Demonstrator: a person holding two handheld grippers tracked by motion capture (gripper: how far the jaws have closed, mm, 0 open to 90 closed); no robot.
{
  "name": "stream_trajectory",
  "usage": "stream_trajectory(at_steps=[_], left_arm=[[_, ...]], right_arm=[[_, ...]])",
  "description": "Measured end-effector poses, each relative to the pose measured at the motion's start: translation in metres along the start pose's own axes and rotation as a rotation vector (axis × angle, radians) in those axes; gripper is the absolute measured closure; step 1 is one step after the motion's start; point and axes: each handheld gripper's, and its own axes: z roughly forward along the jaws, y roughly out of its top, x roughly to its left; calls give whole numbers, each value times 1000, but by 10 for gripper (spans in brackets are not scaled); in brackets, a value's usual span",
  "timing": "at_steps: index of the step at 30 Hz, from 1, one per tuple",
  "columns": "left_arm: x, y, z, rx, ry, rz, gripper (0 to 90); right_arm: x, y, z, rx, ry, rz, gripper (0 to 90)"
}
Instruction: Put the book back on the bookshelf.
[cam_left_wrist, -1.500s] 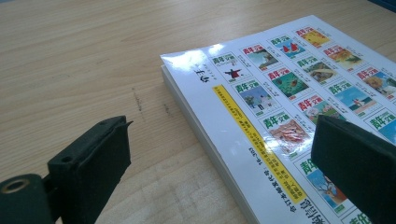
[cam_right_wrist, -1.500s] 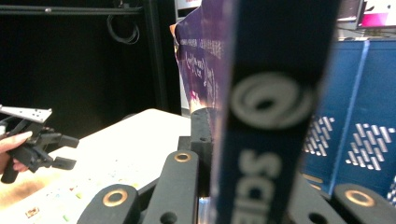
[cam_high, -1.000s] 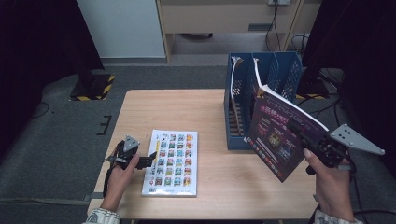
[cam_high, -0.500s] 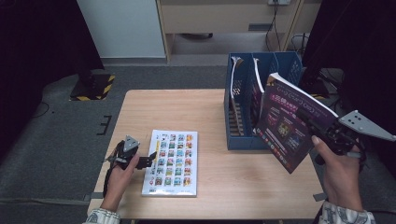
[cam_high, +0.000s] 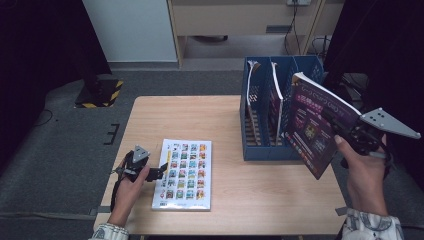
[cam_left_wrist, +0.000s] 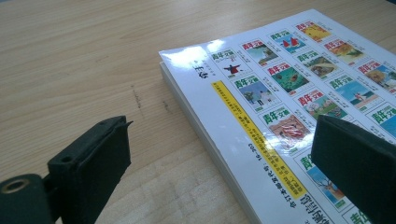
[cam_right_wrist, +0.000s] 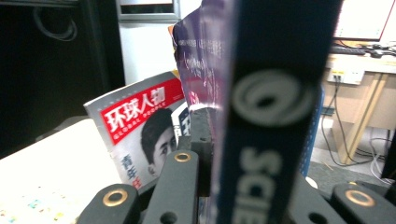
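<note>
Looking down from the high view, the right gripper (cam_high: 350, 131) pinches a purple magazine (cam_high: 315, 127) by its edge, held upright in the air just right of the blue file rack (cam_high: 270, 107), which stands at the right of the table (cam_high: 200, 115). The left gripper (cam_high: 152, 172) rests at the left edge of a white magazine (cam_high: 185, 172) lying flat near the table's front.

From the left gripper view, the jaws stand spread, one over bare wood, the other above the white magazine's (cam_left_wrist: 299, 107) cover; nothing is between them.

From the right gripper view, the jaws are pressed onto the purple magazine's (cam_right_wrist: 261, 116) spine, seen edge-on, with a red-titled magazine (cam_right_wrist: 140, 126) standing beyond it.

To slot it well, the person should probably line the spine up with a free compartment, keep the pages from splaying, and lower it straight before letting go.

Compared with a second ago, the purple magazine has travelled right and a little up, from in front of the rack to beside it; the left hand has kept its place
</note>
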Motion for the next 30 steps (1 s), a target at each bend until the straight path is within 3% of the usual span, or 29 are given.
stream_trajectory(at_steps=[11, 17, 24, 30], left_arm=[[0, 0, 0, -1, 1, 2, 44], [0, -1, 1, 1, 1, 0, 44], [-1, 0, 0, -1, 1, 7, 44], [1, 0, -1, -7, 2, -2, 43]], right_arm=[[-5, 8, 42, 9, -101, -28, 841], [-8, 13, 68, -8, -156, -1, 841], [-8, 15, 96, -6, -203, 2, 841], [-4, 12, 115, 5, -209, 4, 841]])
